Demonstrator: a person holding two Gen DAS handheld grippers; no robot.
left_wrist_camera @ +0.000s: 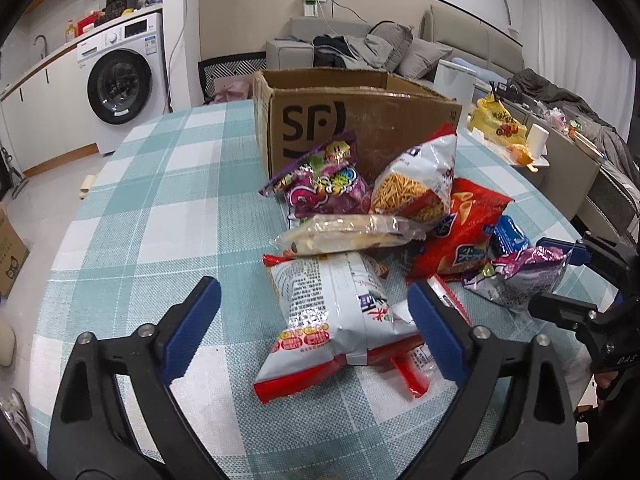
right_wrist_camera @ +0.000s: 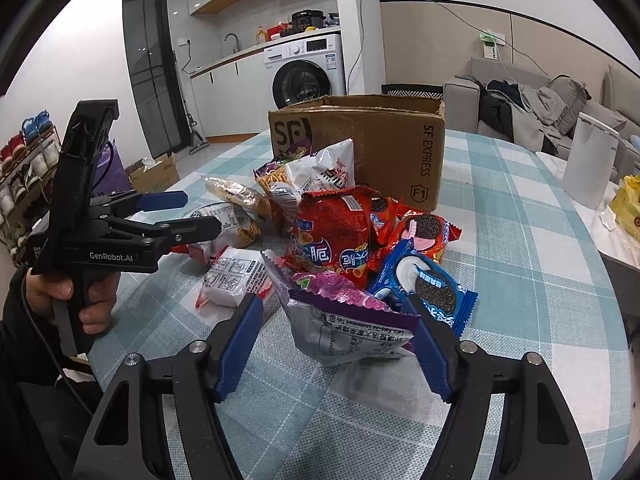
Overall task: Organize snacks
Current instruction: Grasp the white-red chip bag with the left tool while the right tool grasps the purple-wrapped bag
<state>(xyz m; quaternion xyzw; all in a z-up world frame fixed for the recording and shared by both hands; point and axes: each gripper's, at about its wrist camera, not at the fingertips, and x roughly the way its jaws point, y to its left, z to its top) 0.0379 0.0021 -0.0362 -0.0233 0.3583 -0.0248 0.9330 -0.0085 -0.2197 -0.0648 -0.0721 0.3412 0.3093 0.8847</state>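
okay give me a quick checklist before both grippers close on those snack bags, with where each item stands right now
1. Left gripper straddles the silver and red bag: ok, the bag lies between the blue fingers.
2. Left pads touching the bag: not ok on the left side, a clear gap; the right pad is near or touching.
3. Right gripper straddles the purple-edged bag: ok.
4. Right pads pressing the bag: cannot tell, one looks close, the other stands apart.
5. Cardboard box open on top to take snacks: ok.
6. Blue cookie pack clear of the right fingers: not ok, it sits against the right finger.
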